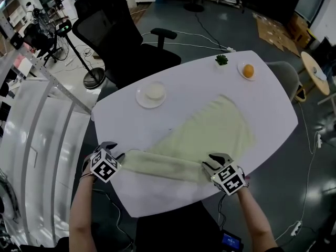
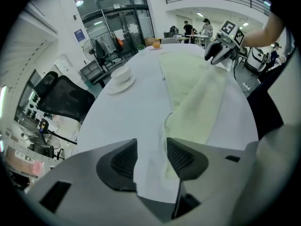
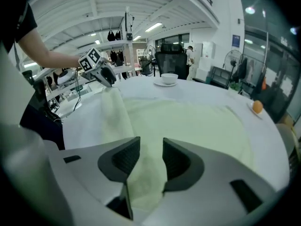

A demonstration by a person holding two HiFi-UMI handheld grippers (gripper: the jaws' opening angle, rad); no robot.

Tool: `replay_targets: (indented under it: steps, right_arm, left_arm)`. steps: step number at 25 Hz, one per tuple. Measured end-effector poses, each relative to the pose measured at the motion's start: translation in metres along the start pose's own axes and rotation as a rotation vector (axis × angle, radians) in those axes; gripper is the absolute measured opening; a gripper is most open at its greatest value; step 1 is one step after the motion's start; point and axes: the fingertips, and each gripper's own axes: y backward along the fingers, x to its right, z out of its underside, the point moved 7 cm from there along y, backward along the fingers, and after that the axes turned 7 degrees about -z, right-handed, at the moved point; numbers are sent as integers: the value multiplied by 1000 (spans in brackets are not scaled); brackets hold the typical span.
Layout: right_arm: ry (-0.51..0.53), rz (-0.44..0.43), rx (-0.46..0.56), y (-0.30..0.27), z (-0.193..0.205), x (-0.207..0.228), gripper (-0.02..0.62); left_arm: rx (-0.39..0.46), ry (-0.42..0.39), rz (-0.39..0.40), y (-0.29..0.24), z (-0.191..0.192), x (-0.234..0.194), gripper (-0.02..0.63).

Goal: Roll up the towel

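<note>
Centrally on the white tabletop (image 1: 184, 88) is spread the pale yellow cloth towel (image 1: 210, 133), near edge rolled; judged limp, it is best taken at both roll ends, where left gripper (image 1: 116, 152) and right gripper (image 1: 212, 161) are held open.

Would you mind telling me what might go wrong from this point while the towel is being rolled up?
1. The left hand-held gripper and right hand-held gripper both have jaws apart, so the rolled part of the towel may loosen.
2. Mostly bare table shows between the left jaws; closing there may catch little cloth and skew the roll.
3. Rolling onward, the left hand-held gripper could bump the saucer standing ahead of it.
</note>
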Motion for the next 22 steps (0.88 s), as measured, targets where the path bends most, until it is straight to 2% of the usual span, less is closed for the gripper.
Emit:
replay_targets:
  steps: [4,9,12,15,18,22]
  right_arm:
    - [108,63,5,25,-8,-6,164]
    - [268,59,-25,36,-5,-42,204]
    - [337,38,-49,29,3,-66,219]
    - [392,14,-84,18,12,-89,233]
    - [427,1,-114,5,21,-102,236]
    - [422,-14,-160,-10,38,-105,236]
  left_arm:
    - [80,-33,-1,24,-3,1,232]
    - [156,-175,83,43,-3,37,305]
    - [151,-275,132,41,3,63,321]
    - [135,-348,148,34,12,80,324]
    - [123,-395,150,26,19,88,324]
    - [87,-428,155,12,26,90,319]
